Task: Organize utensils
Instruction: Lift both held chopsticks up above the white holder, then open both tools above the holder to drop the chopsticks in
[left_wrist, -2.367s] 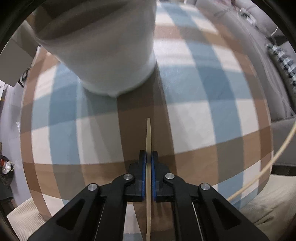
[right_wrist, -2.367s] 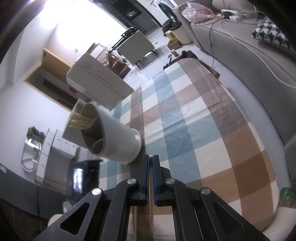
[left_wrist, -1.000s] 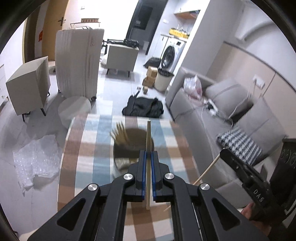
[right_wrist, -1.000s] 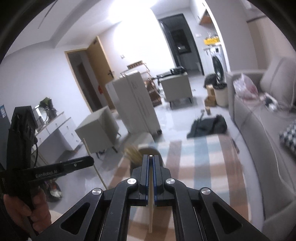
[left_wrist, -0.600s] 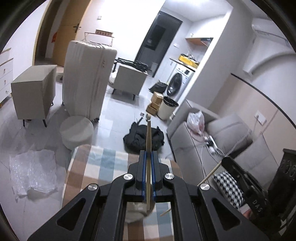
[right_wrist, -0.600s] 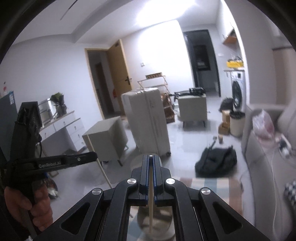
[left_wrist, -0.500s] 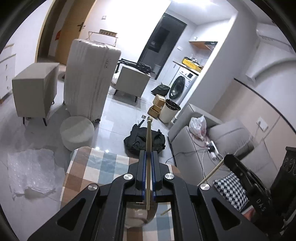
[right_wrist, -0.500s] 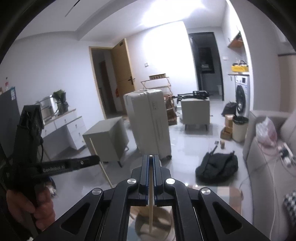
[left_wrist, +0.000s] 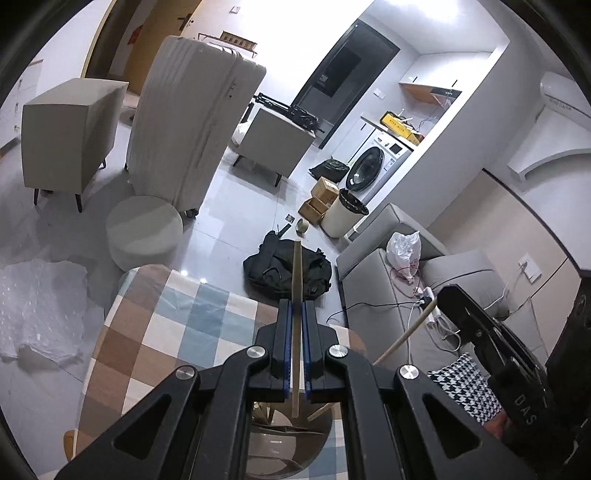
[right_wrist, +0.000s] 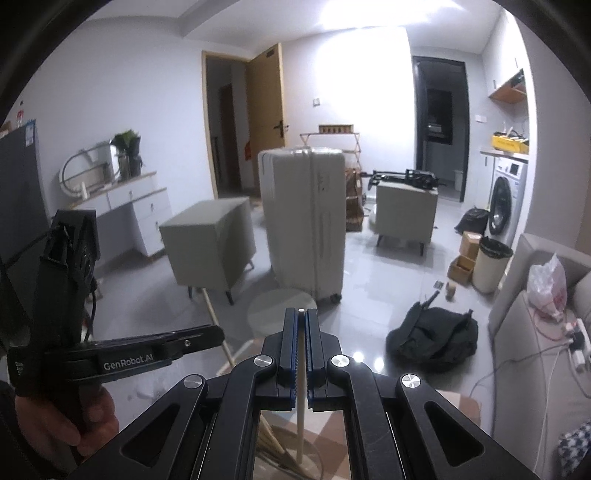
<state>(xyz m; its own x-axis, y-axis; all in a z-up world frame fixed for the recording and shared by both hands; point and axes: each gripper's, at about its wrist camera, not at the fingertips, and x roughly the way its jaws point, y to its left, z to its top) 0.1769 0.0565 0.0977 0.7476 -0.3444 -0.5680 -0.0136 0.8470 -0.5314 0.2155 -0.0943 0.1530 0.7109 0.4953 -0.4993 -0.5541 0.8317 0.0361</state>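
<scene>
My left gripper (left_wrist: 294, 314) is shut on a wooden chopstick (left_wrist: 296, 280) that stands upright between its pads, its lower end just above the round utensil holder (left_wrist: 291, 448). The holder has several chopsticks in it. My right gripper (right_wrist: 301, 325) is shut on a pale chopstick (right_wrist: 301, 413) whose lower end reaches into the holder (right_wrist: 295, 446). In the left wrist view the right gripper (left_wrist: 447, 295) is at the right, with its chopstick (left_wrist: 406, 334) slanting down to the holder. In the right wrist view the left gripper (right_wrist: 218, 334) is at the left, with its chopstick (right_wrist: 218, 328).
The holder stands on a table with a checked blue, brown and white cloth (left_wrist: 155, 332). Beyond it are a grey sofa (left_wrist: 380, 280), a black bag (left_wrist: 284, 269) on the floor, a round stool (left_wrist: 144, 229), a white suitcase (left_wrist: 184, 129) and a grey cabinet (left_wrist: 62, 129).
Both grippers have tilted up from the table and now face the room. Both chopsticks now hang over the holder, which has dropped to the bottom edge of each view.
</scene>
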